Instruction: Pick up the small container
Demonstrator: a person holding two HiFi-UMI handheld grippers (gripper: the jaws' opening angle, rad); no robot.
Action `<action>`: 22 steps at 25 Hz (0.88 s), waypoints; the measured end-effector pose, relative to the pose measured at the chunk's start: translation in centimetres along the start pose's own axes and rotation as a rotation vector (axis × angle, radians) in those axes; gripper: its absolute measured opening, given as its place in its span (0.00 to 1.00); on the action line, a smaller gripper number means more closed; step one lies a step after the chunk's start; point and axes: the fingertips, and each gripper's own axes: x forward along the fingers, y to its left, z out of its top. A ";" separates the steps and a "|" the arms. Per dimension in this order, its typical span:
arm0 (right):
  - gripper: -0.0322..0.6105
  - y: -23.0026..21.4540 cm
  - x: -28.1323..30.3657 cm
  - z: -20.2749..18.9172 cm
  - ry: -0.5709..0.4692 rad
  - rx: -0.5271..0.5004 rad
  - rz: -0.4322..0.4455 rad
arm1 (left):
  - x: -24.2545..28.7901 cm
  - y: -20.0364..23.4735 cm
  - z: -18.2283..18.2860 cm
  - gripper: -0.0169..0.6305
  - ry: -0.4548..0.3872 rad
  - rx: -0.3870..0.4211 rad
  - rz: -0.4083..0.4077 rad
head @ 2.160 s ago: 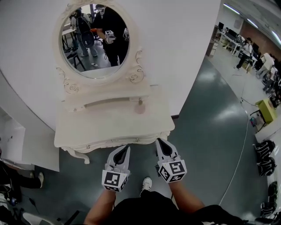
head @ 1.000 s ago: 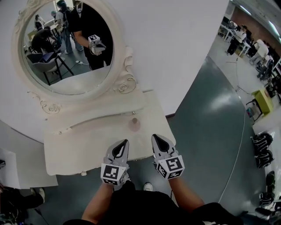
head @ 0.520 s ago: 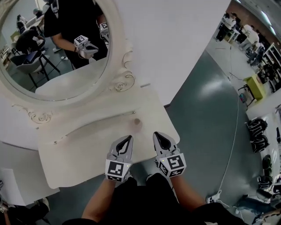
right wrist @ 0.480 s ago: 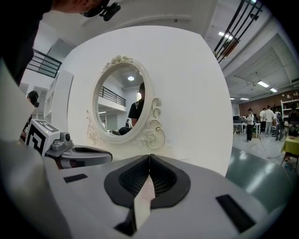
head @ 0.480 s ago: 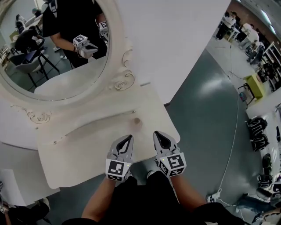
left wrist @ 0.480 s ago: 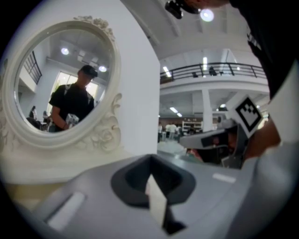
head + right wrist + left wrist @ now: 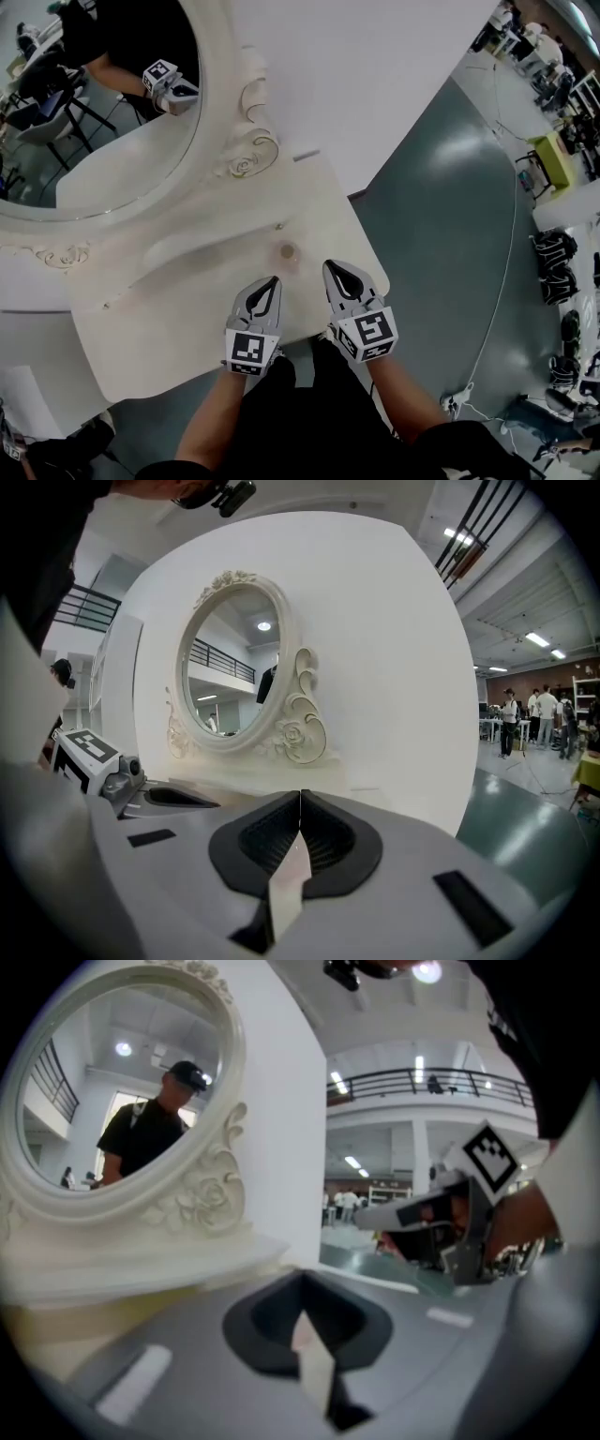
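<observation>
Since the earlier frames the person has closed in, and the left tool [image 7: 272,280] and right tool [image 7: 329,266] have come forward over the front edge of the desk [image 7: 178,309]. The small container [image 7: 287,251] now sits just ahead of their tips, roughly midway between them and touching neither. It stands on the desk top toward its right side, below the scrolled foot of the oval mirror [image 7: 103,122]. The tools are held side by side, tips toward the mirror and marker cubes back toward the body. Each is on a bare forearm [image 7: 211,422] stretched out from the dark-clothed torso. Both tools are clenched, their jaws pressed together with nothing between them.
</observation>
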 end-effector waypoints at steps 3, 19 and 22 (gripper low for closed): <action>0.06 -0.5 0.8 -1.1 0.021 0.014 0.005 | 0.8 0.3 -0.8 0.03 0.002 0.002 0.017; 0.06 -2.4 2.9 -4.4 0.075 0.059 0.048 | 7.6 0.9 -6.3 0.61 0.177 0.038 0.012; 0.06 -2.7 3.1 -4.6 0.080 0.061 0.063 | 8.8 0.9 -7.1 0.64 0.216 0.056 0.011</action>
